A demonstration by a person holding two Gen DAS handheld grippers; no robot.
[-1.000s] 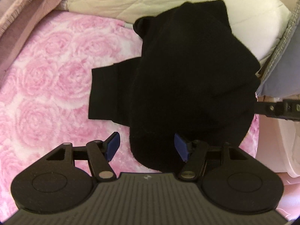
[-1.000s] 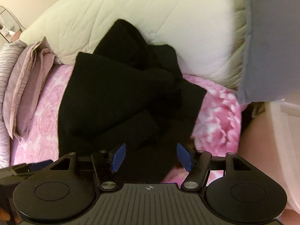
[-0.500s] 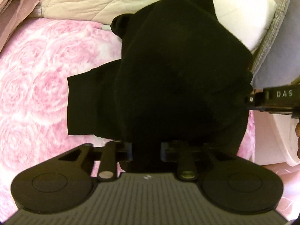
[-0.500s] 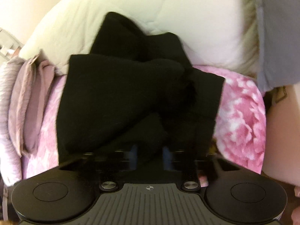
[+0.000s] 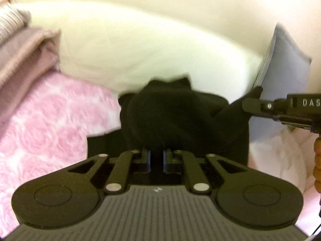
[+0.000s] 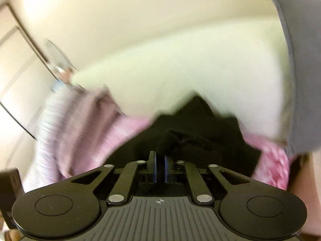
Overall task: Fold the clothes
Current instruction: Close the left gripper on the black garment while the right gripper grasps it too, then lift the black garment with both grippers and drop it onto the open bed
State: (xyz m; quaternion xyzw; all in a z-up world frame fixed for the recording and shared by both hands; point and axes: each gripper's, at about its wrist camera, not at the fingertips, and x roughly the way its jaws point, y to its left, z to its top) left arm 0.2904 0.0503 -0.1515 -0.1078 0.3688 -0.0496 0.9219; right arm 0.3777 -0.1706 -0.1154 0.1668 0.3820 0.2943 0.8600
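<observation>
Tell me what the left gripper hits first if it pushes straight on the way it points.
The left gripper is shut on the black garment, so that bunched cloth is directly ahead. Past it, probably the cream quilt; blur leaves the depth unclear.

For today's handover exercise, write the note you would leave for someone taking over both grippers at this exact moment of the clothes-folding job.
Left gripper: shut on the near edge of the black garment.
Right gripper: shut on the same black garment, at another part of its near edge.
Garment: bunched and partly lifted over the pink floral bedspread, its far end against the cream quilt. The views are motion-blurred.
Done: both grips taken on the garment.
Left: no neat fold shows yet. Probably spread it out, make the folds, lay it flat and release.
</observation>
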